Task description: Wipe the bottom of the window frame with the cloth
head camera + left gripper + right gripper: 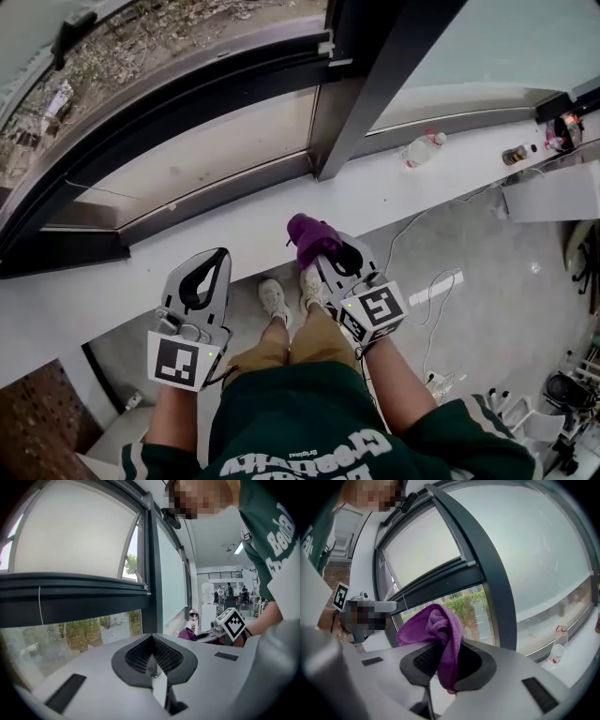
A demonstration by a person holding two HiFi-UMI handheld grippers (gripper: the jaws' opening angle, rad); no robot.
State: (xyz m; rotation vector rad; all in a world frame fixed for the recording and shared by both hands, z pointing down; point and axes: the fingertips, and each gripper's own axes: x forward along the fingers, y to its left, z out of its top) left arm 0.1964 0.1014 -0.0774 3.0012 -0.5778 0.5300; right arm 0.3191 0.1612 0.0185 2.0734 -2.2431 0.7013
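Cloth (437, 629), purple and bunched, is pinched between the jaws of the right gripper (440, 670). Most of it stands above the jaws and a small end hangs below them. In the head view this gripper is just below the centre, over the near edge of the white sill (394, 192). The cloth is apart from the bottom of the window frame (216, 197), which runs past at 11 o'clock from it. The left gripper (214, 262) is at 8 o'clock from the cloth, its jaws pressed together with nothing between them. A plastic bottle (422, 148) lies on the sill at 2 o'clock.
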